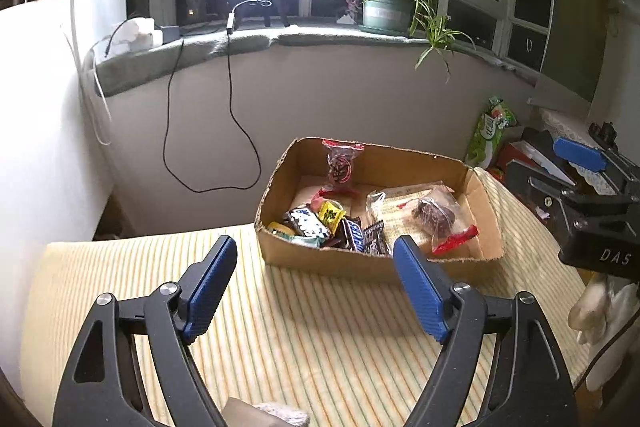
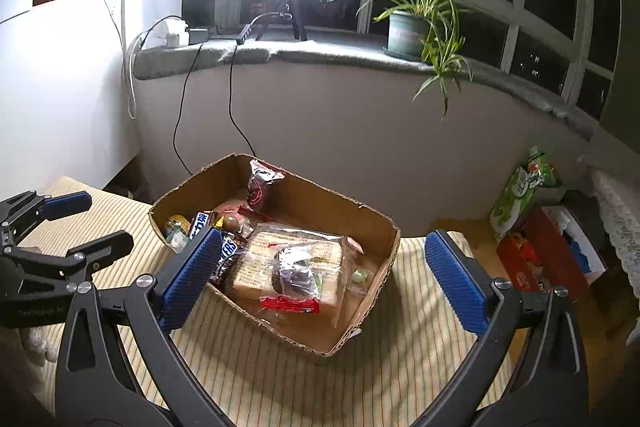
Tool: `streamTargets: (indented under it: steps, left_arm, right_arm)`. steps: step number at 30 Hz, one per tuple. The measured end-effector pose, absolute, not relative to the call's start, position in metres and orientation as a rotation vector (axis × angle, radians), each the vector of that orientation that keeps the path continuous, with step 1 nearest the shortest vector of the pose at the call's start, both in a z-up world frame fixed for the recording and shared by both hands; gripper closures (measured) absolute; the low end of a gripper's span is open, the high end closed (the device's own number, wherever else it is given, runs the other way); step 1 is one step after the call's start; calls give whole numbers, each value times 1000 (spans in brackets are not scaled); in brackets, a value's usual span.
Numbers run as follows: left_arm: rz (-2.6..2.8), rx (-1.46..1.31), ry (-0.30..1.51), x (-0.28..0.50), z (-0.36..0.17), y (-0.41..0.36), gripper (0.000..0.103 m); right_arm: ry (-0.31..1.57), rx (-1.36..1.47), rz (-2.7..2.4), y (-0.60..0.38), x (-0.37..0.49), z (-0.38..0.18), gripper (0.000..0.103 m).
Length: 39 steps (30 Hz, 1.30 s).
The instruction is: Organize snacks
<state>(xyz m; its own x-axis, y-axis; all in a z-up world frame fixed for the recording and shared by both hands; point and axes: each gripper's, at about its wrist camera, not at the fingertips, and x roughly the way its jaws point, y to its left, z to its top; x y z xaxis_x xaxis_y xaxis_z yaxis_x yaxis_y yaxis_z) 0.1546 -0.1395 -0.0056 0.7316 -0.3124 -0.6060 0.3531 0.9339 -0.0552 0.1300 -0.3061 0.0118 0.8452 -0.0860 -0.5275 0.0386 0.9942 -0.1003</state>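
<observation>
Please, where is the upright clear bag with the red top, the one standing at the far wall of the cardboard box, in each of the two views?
Left wrist view: the upright clear bag stands just above picture centre, against the far wall of the cardboard box.
Right wrist view: the bag is left of centre, at the box's far corner.
Shared landmark: the potted plant on the windowsill.

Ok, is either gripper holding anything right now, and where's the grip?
Nothing is held. The left gripper and right gripper both stand open and empty above the striped cloth, short of the box; the snacks lie inside it.
</observation>
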Motion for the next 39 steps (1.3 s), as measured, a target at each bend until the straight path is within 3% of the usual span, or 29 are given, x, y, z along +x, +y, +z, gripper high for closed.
streamTargets:
  steps: [39]
  left_arm:
    - [-346,54,611,111,8,-122,22]
  right_arm:
    - [552,-57,-32,-286,88,14,0]
